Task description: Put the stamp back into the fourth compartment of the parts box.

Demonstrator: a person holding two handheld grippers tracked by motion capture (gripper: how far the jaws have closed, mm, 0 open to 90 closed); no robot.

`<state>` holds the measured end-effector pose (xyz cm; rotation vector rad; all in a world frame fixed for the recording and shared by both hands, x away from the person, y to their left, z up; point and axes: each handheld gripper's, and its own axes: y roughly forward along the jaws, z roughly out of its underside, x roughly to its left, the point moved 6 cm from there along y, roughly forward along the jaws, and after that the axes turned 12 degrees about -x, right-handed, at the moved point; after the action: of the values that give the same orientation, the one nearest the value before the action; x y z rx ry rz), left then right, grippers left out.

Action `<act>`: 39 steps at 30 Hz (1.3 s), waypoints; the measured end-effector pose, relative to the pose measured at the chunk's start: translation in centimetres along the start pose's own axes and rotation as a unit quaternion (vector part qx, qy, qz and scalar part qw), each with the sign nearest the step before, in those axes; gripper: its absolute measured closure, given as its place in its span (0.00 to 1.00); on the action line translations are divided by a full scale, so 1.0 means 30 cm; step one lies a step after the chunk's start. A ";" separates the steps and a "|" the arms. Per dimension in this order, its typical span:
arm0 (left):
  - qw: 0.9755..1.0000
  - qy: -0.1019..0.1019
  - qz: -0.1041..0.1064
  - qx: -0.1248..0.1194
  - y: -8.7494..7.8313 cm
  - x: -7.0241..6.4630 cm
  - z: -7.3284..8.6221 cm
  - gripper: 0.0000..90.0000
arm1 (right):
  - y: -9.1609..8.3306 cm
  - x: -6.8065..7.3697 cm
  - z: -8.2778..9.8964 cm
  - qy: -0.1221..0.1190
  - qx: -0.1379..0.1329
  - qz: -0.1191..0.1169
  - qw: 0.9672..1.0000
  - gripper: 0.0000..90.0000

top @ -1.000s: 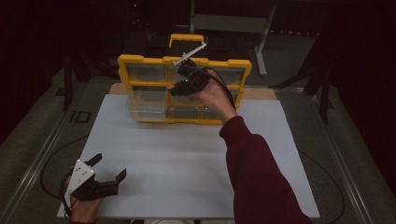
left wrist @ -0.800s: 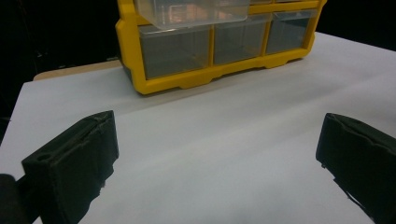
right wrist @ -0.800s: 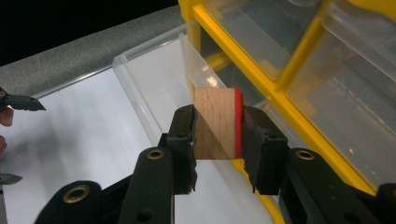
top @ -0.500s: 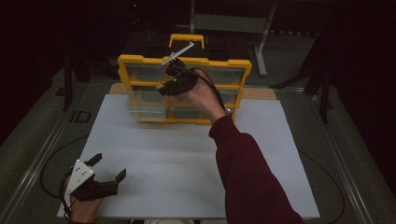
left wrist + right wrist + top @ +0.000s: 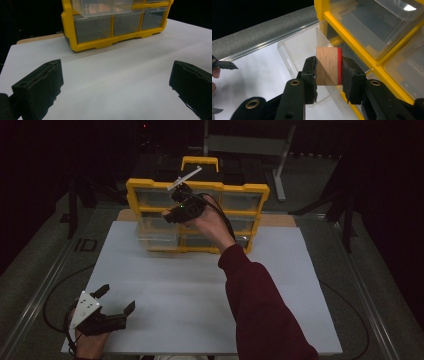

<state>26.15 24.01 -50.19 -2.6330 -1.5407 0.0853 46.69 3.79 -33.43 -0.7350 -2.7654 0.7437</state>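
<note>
Above a pulled-out clear plastic drawer [image 5: 297, 50] of the yellow organizer [image 5: 197, 215], my right gripper [image 5: 329, 75] clamps a round wooden block [image 5: 327, 66], red-faced; my left gripper [image 5: 107, 307] rests wide open, empty.

So I've got a little wooden block [image 5: 329, 66] with one red face pinched between the jaws of my right gripper [image 5: 329, 75], red side against one jaw. It's hanging right above a clear plastic drawer [image 5: 304, 50] that's pulled out of the yellow organizer [image 5: 197, 215]. That organizer stands upright at the far side of the white table [image 5: 200, 295], several see-through drawers in a yellow frame, handle on top. From my left gripper's view the open drawer [image 5: 102, 7] sticks out above the bottom row.
</note>
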 end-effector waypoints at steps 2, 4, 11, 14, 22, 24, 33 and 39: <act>1.000 0.000 0.000 0.000 0.000 0.000 0.000 0.00 | 0.002 -0.001 -0.005 0.003 -0.013 -0.005 1.000 0.61; 1.000 -0.001 0.000 -0.001 0.000 0.000 0.000 0.00 | 0.002 0.000 -0.012 0.011 -0.026 -0.006 1.000 0.32; 1.000 -0.001 -0.002 -0.001 0.000 0.001 0.000 0.00 | -0.022 -0.016 -0.004 0.022 -0.024 0.011 0.999 0.11; 1.000 0.000 -0.002 0.001 0.002 0.000 0.001 0.00 | -0.039 -0.026 0.009 0.024 -0.025 0.015 0.999 0.10; 1.000 -0.002 -0.003 0.002 0.005 -0.003 0.001 0.00 | -0.105 -0.067 0.075 0.014 -0.020 0.049 0.999 0.10; 1.000 -0.003 -0.003 0.002 0.006 -0.003 0.002 0.00 | -0.130 -0.079 0.096 0.017 -0.023 0.054 0.998 0.10; 1.000 -0.003 -0.002 0.004 0.007 -0.009 0.001 0.00 | -0.249 -0.133 0.223 0.032 -0.046 0.080 0.995 0.10; 1.000 -0.005 -0.004 0.006 0.012 -0.009 0.003 0.00 | -0.313 -0.157 0.345 0.043 -0.043 0.093 0.994 0.10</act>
<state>26.31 23.61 -50.32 -2.6210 -1.5492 0.1068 43.79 -10.02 -37.72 -1.0279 -2.6913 0.6119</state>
